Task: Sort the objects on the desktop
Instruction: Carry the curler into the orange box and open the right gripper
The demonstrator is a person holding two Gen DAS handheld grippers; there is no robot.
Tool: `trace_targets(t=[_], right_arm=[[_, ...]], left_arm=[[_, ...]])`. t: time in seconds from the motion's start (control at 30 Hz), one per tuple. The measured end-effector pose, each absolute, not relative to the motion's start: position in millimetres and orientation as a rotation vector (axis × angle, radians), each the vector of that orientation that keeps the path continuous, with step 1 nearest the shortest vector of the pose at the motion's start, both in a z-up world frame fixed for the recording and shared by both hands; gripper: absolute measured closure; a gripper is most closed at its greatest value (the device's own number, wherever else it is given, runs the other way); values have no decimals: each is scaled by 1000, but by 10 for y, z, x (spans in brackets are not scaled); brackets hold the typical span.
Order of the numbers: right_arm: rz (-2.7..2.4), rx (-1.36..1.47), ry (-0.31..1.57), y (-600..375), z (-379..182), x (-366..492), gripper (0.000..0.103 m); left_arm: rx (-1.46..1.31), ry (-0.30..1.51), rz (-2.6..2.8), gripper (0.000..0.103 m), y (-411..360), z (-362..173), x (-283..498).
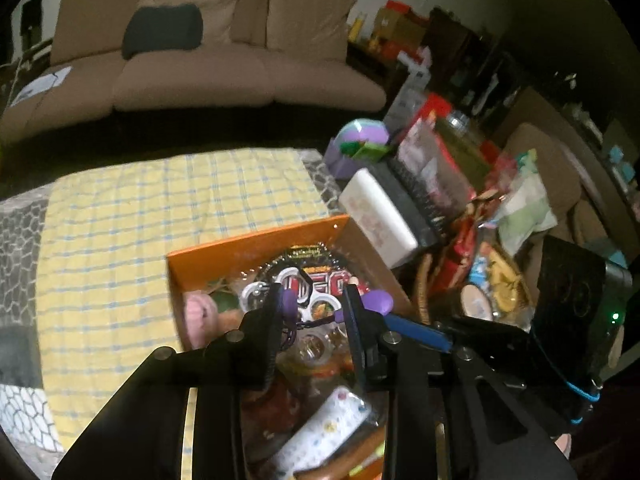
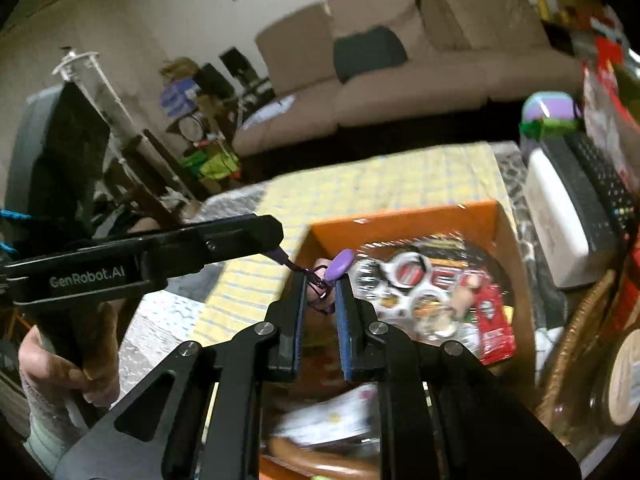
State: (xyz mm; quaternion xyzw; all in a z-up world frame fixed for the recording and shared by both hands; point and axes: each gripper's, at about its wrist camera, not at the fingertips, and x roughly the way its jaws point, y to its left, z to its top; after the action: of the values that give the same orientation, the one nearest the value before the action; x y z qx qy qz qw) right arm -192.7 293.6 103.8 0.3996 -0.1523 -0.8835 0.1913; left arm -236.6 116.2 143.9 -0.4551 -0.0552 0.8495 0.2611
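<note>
Hovering over an orange box (image 1: pixel 256 248) packed with toys and packets, both grippers meet at a small purple keychain toy (image 2: pixel 339 265) with a dark chain. The right gripper (image 2: pixel 320 280) has its blue-padded fingers (image 2: pixel 343 312) set a narrow gap apart, with the purple piece at their tips and the chain hanging between them; whether the pads actually pinch it cannot be told. The left gripper (image 1: pixel 312 292) stands moderately open, one finger touching the purple strap end (image 1: pixel 289 302) of the toy, the oval purple end (image 1: pixel 378 300) lying just past its other finger. In the right wrist view the left gripper's tip (image 2: pixel 276 236) reaches the strap from the side. The box's far wall borders a yellow checked cloth (image 1: pixel 140 220) on the table, which offers wide bare room to the left. To the right, a white case (image 1: pixel 376 216), a dark keyboard (image 2: pixel 596 188) and a wicker basket (image 2: pixel 576 332) crowd close against the box.
</note>
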Motion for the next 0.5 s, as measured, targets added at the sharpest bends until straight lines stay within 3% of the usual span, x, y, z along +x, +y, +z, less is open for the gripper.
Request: trace_targets(t=[0.2,0.5], right_arm=[[-2457,1162,-470,3097,748,-1956,89],[-2398,1199,-461,3137,872,-1820,89]], left_arm=[[-1287,-122,2279,74,1311,1197,-2430],[-1356,-23,2245,67,1415,1320,-2227]])
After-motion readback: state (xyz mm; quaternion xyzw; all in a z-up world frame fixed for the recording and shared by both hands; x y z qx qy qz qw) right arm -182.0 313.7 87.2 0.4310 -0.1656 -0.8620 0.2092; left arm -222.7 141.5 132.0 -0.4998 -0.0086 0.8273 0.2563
